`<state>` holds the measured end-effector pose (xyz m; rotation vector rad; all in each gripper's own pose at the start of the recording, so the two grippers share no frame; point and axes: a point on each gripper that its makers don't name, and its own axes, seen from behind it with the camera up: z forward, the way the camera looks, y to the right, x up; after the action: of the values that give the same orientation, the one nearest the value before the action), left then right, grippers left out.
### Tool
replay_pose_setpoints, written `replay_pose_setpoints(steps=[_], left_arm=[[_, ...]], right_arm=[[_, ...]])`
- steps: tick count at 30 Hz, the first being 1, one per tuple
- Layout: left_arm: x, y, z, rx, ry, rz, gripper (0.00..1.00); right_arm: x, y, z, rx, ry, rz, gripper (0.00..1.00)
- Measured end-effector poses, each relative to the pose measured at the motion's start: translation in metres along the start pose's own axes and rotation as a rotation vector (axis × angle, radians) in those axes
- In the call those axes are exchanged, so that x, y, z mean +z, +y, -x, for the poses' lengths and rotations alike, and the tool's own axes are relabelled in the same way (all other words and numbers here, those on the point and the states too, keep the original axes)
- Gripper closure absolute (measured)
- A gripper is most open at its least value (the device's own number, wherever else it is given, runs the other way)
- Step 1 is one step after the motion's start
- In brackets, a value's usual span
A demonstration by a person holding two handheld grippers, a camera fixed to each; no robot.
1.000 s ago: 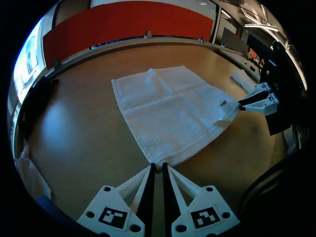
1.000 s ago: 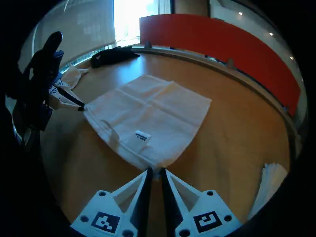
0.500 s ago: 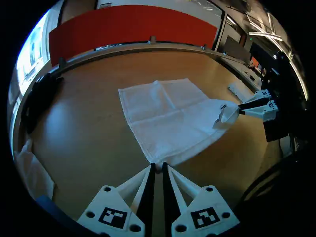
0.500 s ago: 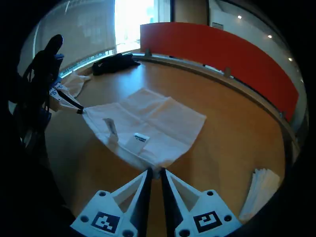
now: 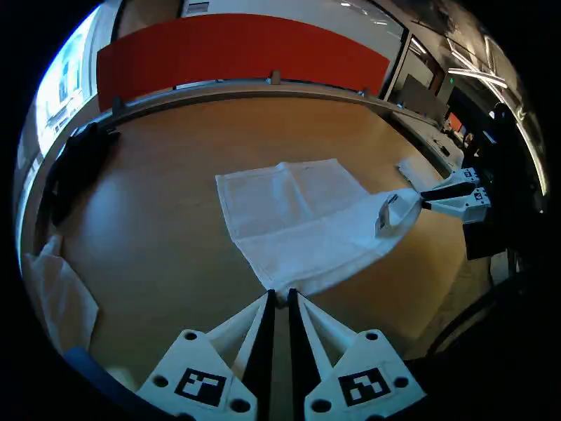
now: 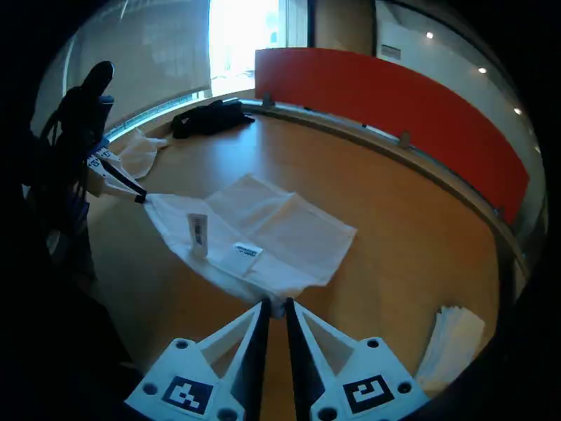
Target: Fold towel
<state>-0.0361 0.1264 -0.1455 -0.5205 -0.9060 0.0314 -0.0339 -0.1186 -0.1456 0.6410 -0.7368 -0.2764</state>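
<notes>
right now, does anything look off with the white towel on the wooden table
Nothing spilled or damaged. The white fabric towel is only half flat: the left gripper and right gripper each pinch a near corner, lifted, so the near edge sags between them, and a small sewn label stands upright on it.

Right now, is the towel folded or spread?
Spread, not folded: the towel lies open, near corners held up by left claw and right claw.
</notes>
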Motion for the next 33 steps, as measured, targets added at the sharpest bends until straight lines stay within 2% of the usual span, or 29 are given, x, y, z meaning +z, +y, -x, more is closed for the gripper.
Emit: replay_pose_setpoints(steps=[14,33], left_arm=[[-0.024,0.019,0.006,-0.054,-0.009,0.017,0.87],[-0.013,0.018,0.012,-0.068,-0.016,0.019,0.87]], right_arm=[[-0.022,-0.01,0.001,0.001,-0.014,-0.025,0.83],[-0.004,-0.013,0.013,0.037,-0.018,-0.042,0.84]])
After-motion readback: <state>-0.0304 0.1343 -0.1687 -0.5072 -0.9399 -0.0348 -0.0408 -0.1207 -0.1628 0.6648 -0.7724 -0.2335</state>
